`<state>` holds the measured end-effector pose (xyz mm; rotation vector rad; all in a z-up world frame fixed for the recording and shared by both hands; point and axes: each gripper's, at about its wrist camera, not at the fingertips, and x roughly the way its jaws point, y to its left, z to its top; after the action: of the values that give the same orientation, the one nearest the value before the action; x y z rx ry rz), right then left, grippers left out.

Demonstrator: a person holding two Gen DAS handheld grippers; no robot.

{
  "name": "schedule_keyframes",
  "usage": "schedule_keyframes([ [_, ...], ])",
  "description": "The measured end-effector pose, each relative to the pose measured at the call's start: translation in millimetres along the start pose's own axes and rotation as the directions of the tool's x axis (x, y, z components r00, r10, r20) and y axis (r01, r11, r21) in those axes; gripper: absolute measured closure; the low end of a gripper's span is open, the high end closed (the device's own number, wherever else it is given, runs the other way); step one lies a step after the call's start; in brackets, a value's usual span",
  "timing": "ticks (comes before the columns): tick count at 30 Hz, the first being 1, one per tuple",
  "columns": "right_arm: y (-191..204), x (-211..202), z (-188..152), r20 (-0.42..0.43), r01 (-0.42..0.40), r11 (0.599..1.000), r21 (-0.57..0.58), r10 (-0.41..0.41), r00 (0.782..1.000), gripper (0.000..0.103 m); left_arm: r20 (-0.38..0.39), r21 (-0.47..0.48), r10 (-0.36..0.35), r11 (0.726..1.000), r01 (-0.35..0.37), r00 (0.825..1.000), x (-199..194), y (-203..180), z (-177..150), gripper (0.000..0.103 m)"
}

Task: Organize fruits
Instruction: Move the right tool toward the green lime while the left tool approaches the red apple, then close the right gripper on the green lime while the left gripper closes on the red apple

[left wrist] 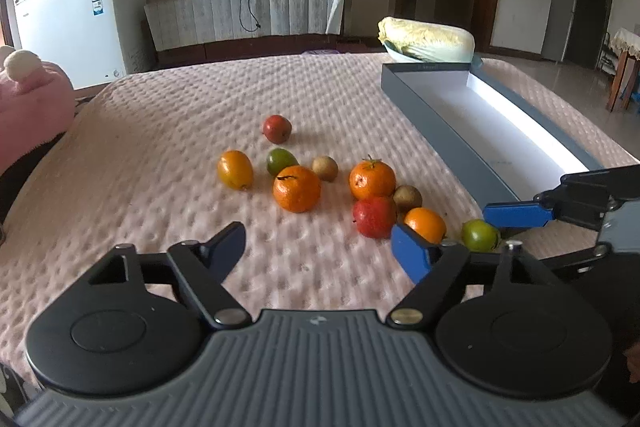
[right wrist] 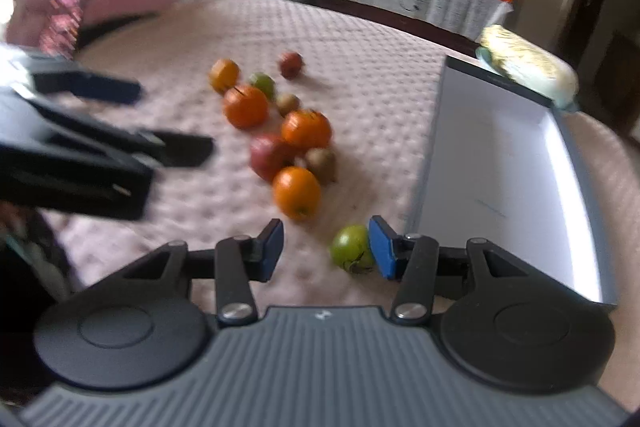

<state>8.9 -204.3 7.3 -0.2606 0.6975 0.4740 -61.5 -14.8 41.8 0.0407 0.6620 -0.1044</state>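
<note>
Several fruits lie loose on the pink bedspread [left wrist: 160,155]: oranges [left wrist: 297,188], red apples [left wrist: 374,217], kiwis [left wrist: 325,168] and green fruits [left wrist: 281,160]. A grey box with a white inside [left wrist: 472,115] lies to their right. My left gripper [left wrist: 320,247] is open and empty, just short of the cluster. My right gripper [right wrist: 326,247] is open; a green fruit [right wrist: 352,249] rests against its right pad [right wrist: 382,247], beside the box [right wrist: 500,179]. The same green fruit [left wrist: 479,235] shows in the left wrist view under the right gripper's fingers [left wrist: 516,215].
A cabbage [left wrist: 426,39] sits in a bowl behind the box's far end. A pink plush toy [left wrist: 28,99] lies at the bed's left edge. A white freezer [left wrist: 68,15] and a low cabinet [left wrist: 244,11] stand beyond the bed.
</note>
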Motion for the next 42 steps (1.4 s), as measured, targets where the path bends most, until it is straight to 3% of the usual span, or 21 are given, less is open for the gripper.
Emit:
schedule_keyframes([
  [5, 0.2, 3.6, 1.1, -0.018, 0.041, 0.999, 0.016, -0.04, 0.999, 0.056, -0.018, -0.007, 0.008, 1.0, -0.009, 1.0, 16.0, -7.2, 5.7, 0.025],
  [12, 14.8, 9.6, -4.6, -0.036, 0.113, 0.986, -0.124, -0.118, 0.992, 0.053, -0.049, -0.019, 0.016, 1.0, -0.017, 0.999, 37.5, -19.8, 10.9, 0.027],
  [15, 15.6, 11.6, -4.0, -0.037, 0.119, 0.982, -0.145, -0.125, 0.991, 0.052, -0.066, -0.013, 0.023, 1.0, -0.024, 0.998, 46.6, -25.3, 10.8, 0.035],
  [19, 14.0, 11.9, -2.5, -0.035, 0.127, 0.981, -0.147, -0.133, 0.991, 0.059, -0.095, -0.026, 0.0, 1.0, -0.003, 0.995, 56.9, -29.2, 11.6, 0.043],
  [23, 18.2, 14.1, -5.7, -0.024, 0.141, 0.973, -0.184, -0.148, 0.989, 0.058, -0.114, -0.013, 0.013, 1.0, -0.014, 0.993, 68.3, -35.9, 10.3, 0.043],
  [27, 12.5, 11.6, -3.9, -0.03, 0.127, 0.981, -0.15, -0.133, 0.991, 0.062, -0.106, -0.032, 0.009, 0.999, -0.012, 0.994, 72.9, -36.2, 10.6, 0.044],
  [29, 6.1, 9.8, -1.7, -0.028, 0.123, 0.986, -0.115, -0.127, 0.992, 0.073, -0.099, -0.03, 0.006, 1.0, -0.009, 0.995, 73.4, -36.4, 10.7, 0.054],
  [31, -1.2, 7.7, -0.5, -0.028, 0.099, 0.993, -0.066, -0.101, 0.995, 0.075, -0.095, -0.031, 0.006, 0.999, -0.009, 0.996, 73.4, -35.4, 11.0, 0.061],
  [42, -3.4, 6.3, -4.6, -0.028, 0.082, 0.995, -0.061, -0.084, 0.996, 0.07, -0.097, -0.08, -0.033, 0.996, 0.025, 0.995, 66.7, -16.9, 8.5, 0.063],
])
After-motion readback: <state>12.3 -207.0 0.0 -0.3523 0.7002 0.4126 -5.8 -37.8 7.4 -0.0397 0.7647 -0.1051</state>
